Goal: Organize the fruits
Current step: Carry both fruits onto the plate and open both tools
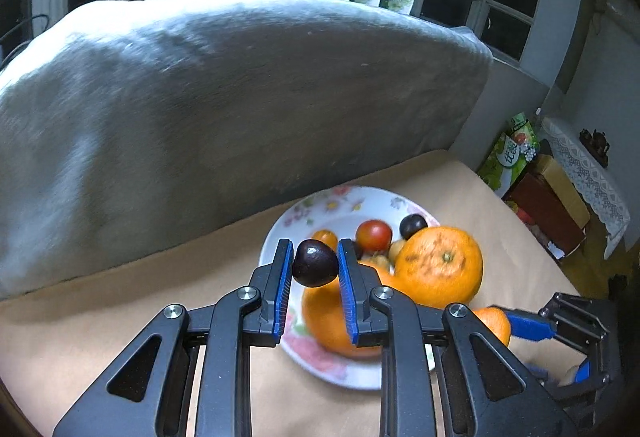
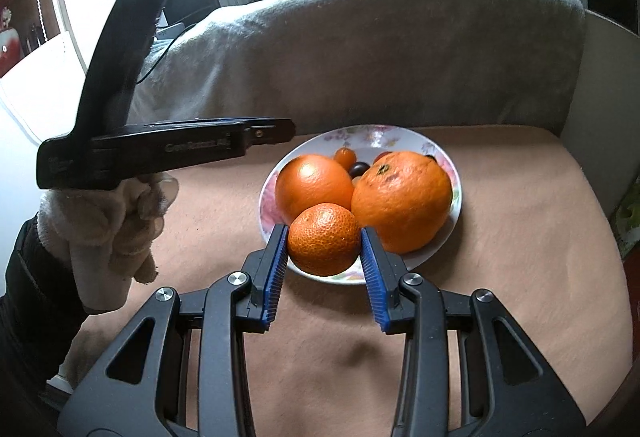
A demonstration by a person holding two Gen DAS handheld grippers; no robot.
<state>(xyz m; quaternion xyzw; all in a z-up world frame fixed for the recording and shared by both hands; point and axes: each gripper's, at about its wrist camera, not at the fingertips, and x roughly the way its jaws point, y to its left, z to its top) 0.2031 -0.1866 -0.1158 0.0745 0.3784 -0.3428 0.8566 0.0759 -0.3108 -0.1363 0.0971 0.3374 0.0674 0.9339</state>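
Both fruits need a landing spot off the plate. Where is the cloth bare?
Bare tan cloth lies right of the floral plate, and left of it up to the gloved hand. The plate is crowded with oranges and small fruits.

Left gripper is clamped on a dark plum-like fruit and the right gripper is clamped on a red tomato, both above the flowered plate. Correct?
Not quite. The right gripper holds a small orange mandarin, not a tomato, as the right wrist view shows. The left gripper does hold the dark fruit over the flowered plate.
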